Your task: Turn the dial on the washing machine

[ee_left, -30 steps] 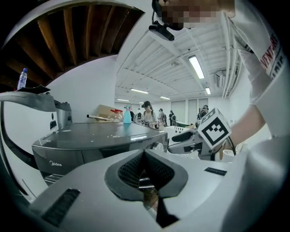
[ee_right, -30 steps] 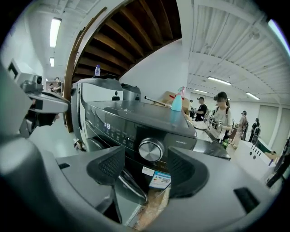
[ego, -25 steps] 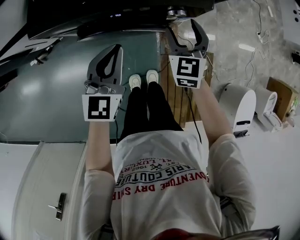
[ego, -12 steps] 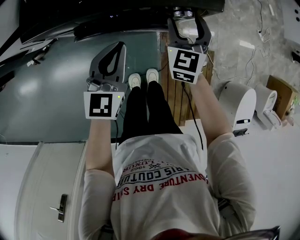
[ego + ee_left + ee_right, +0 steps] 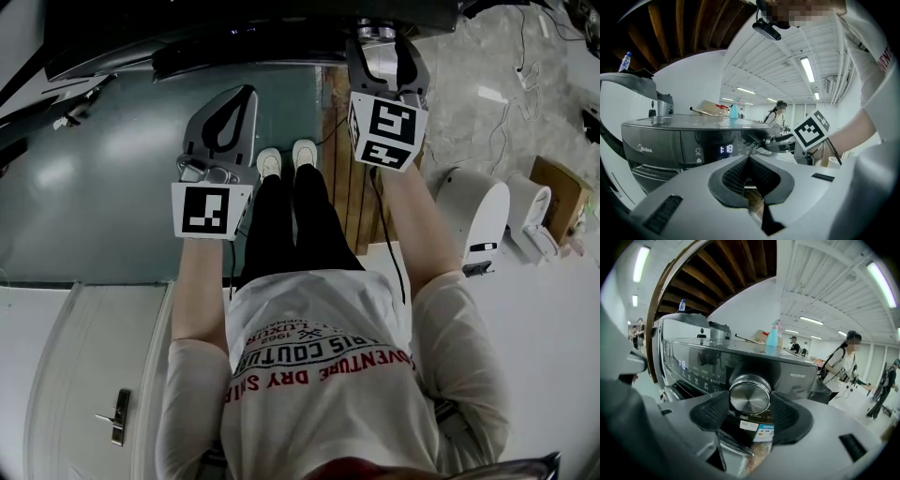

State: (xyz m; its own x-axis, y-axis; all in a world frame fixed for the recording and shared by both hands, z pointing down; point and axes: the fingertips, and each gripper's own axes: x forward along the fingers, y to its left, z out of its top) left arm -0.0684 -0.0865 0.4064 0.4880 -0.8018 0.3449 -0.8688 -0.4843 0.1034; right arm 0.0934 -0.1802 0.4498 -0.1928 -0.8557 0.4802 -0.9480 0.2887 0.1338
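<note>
The dark grey washing machine [image 5: 740, 357] fills the right gripper view, and its round brushed-metal dial [image 5: 749, 395] sits directly between the two black pads of my right gripper [image 5: 750, 405]. The jaws are closing on the dial, pads close beside its rim on either side. In the head view my right gripper [image 5: 380, 42] reaches up to the dial [image 5: 375, 30] at the top edge. My left gripper [image 5: 242, 94] hangs over the green floor, shut with nothing in it. Its view shows the pads [image 5: 749, 159] meeting, and the dial [image 5: 772, 139] off to the right.
A lit display [image 5: 725, 149] glows on the machine's front panel. A blue spray bottle [image 5: 772, 339] and other items stand on top. White appliances [image 5: 478, 216] and a cardboard box [image 5: 558, 192] sit on the floor at right. A person [image 5: 843, 366] stands in the background.
My right gripper has moved forward and slightly right, so its jaws now straddle the dial. The left gripper has barely moved.
</note>
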